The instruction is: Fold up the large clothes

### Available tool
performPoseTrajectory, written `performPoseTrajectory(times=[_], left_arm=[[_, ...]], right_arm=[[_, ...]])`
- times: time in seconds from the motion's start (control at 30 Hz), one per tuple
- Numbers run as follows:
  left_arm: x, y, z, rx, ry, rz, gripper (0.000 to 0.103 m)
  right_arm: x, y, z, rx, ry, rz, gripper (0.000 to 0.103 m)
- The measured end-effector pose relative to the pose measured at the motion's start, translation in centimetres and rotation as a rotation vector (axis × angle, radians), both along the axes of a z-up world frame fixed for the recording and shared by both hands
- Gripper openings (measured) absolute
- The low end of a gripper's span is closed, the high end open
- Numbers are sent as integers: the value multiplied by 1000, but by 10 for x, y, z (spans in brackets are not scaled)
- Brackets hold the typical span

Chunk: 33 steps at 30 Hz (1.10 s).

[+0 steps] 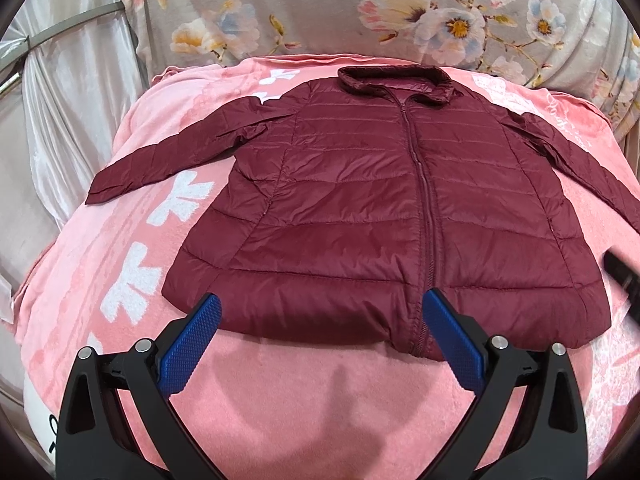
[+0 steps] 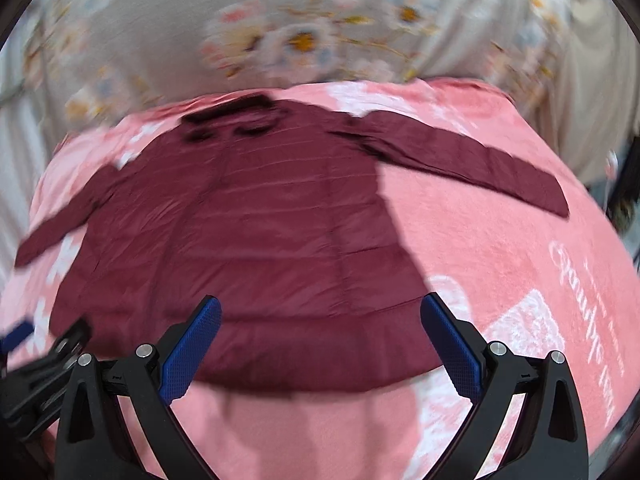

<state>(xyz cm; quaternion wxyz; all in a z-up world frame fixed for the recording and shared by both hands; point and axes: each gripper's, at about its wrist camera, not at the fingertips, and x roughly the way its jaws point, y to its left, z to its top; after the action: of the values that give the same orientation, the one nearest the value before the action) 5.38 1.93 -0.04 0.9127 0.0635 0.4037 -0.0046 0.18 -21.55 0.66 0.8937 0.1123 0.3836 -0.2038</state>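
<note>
Hovering wide open and empty, both grippers (image 1: pixel 322 312) (image 2: pixel 320 312) risked the slick puffer jacket (image 1: pixel 360 208) slipping mid-fold.

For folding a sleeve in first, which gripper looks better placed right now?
Probably the left gripper: open over the jacket hem, sharp view, left sleeve flat and reachable. The right gripper is open too, but its view is motion-blurred; its sleeve lies farther off.

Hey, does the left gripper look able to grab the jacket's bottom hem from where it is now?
Probably yes. The left gripper is open and holds nothing, and its blue pads straddle the hem of the jacket, which lies flat on the pink blanket. Nothing sits between them.
</note>
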Motion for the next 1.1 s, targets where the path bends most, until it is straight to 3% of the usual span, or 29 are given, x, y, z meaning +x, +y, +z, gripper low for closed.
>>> performPoseTrajectory(times=[0.17,0.37,0.43,0.7,0.8,0.87,0.9,0.97,1.03,1.1], left_arm=[[15,13,0,-11,-18,21,98],[43,48,-7,-41,-14,111,98],[49,61,-10,-59,-9,147,98],[63,102,-19,-20,15,247,98],[63,110,-21,-36,20,254,98],[62,113,-22,-43,24,248,98],[62,113,-23,-40,26,247,98],[63,113,-24,-35,30,244,98],[63,113,-24,-39,27,244,98],[63,114,-24,-49,28,241,98]], right_arm=[[0,-93,20,-46,-59,-189,98],[10,-239,-21,268,-128,-431,98],[7,-275,-27,316,-170,-501,98],[-4,-353,-60,501,-295,-659,98],[-1,-365,-62,496,-339,-699,83],[5,-373,-63,504,-354,-702,54],[8,-377,-64,518,-358,-703,45],[17,-383,-62,552,-376,-690,12],[29,-382,-53,547,-396,-670,8],[44,-368,-24,504,-451,-590,6]])
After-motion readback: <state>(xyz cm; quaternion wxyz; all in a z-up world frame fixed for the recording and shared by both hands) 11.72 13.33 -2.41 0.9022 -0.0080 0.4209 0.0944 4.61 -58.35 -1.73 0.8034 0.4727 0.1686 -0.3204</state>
